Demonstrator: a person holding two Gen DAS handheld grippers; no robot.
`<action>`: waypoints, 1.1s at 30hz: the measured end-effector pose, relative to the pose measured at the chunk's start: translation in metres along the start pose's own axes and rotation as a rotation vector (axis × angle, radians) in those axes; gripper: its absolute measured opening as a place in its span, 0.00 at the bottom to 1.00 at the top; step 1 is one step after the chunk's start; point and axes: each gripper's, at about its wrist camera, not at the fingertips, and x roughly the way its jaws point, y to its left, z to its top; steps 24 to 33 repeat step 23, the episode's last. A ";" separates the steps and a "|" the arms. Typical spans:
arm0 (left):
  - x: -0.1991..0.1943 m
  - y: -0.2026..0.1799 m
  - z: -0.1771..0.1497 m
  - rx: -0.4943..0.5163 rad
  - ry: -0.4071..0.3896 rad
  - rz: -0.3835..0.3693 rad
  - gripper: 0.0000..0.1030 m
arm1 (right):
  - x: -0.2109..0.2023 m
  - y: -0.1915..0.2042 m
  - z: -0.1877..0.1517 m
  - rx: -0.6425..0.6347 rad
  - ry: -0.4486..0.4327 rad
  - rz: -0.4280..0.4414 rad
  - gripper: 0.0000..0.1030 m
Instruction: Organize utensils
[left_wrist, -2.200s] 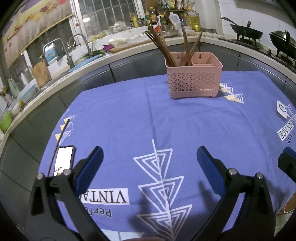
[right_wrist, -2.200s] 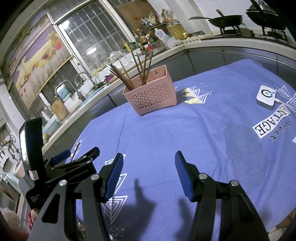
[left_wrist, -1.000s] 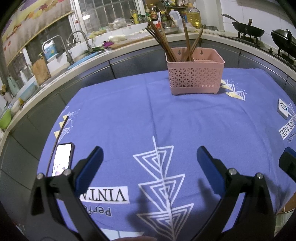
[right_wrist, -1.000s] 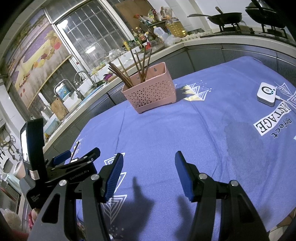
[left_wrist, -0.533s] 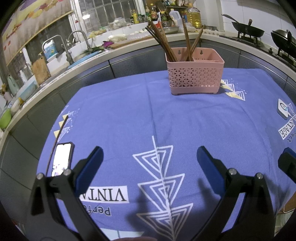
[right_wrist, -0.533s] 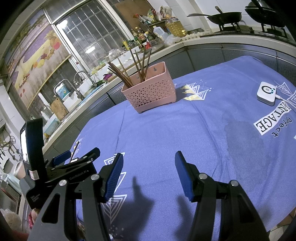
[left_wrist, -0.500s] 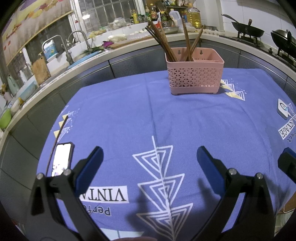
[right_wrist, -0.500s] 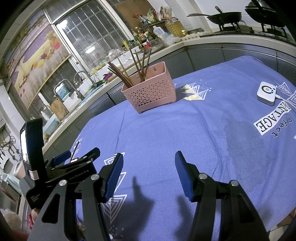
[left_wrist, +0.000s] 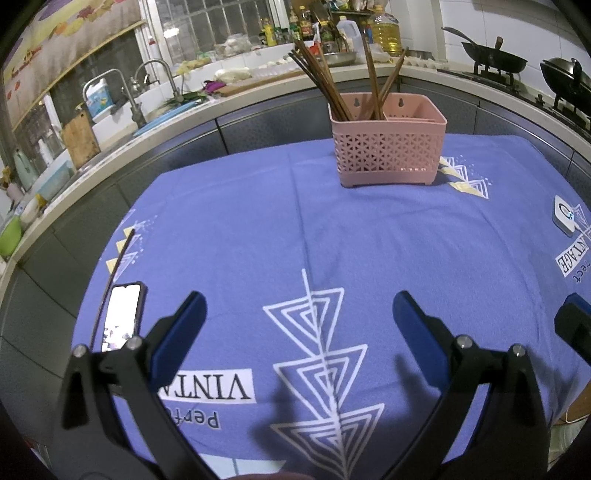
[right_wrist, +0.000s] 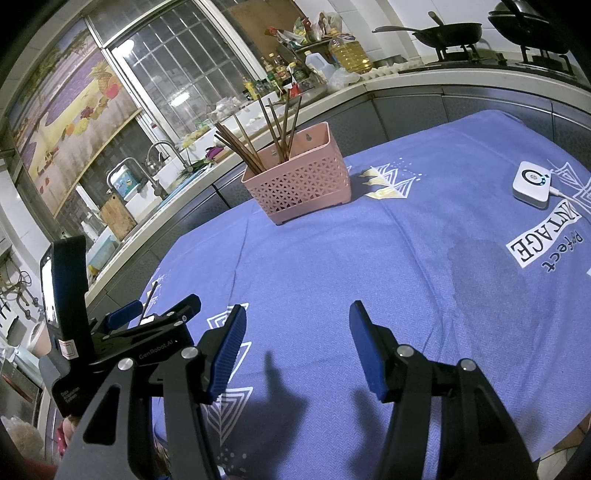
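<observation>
A pink lattice basket (left_wrist: 388, 147) (right_wrist: 299, 184) stands at the far side of the blue tablecloth (left_wrist: 369, 240), with several brown chopsticks (left_wrist: 325, 81) (right_wrist: 258, 144) upright in its left compartment. One loose dark chopstick (left_wrist: 116, 266) (right_wrist: 149, 295) lies flat near the cloth's left edge. My left gripper (left_wrist: 298, 302) hovers open over the near middle of the cloth, with nothing between its blue pads. My right gripper (right_wrist: 298, 310) is also open and empty, to the right of the left gripper and well short of the basket.
A lit phone (left_wrist: 123, 317) lies beside the loose chopstick. A white puck with a cable (right_wrist: 532, 182) sits at the cloth's right edge. Behind the table runs a counter with a sink (left_wrist: 122, 92), bottles and woks (left_wrist: 491, 61).
Both grippers keep still and stay open. Only the view has shifted very slightly since the earliest frames.
</observation>
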 end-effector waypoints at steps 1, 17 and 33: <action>0.000 0.000 0.001 0.001 0.000 0.000 0.94 | 0.000 0.000 0.000 0.000 0.000 0.000 0.57; 0.000 0.001 0.000 -0.008 0.012 -0.037 0.94 | 0.001 -0.001 0.000 0.000 0.002 0.000 0.57; 0.004 -0.002 -0.001 0.006 0.031 -0.047 0.94 | 0.002 0.000 -0.009 0.005 -0.002 -0.003 0.57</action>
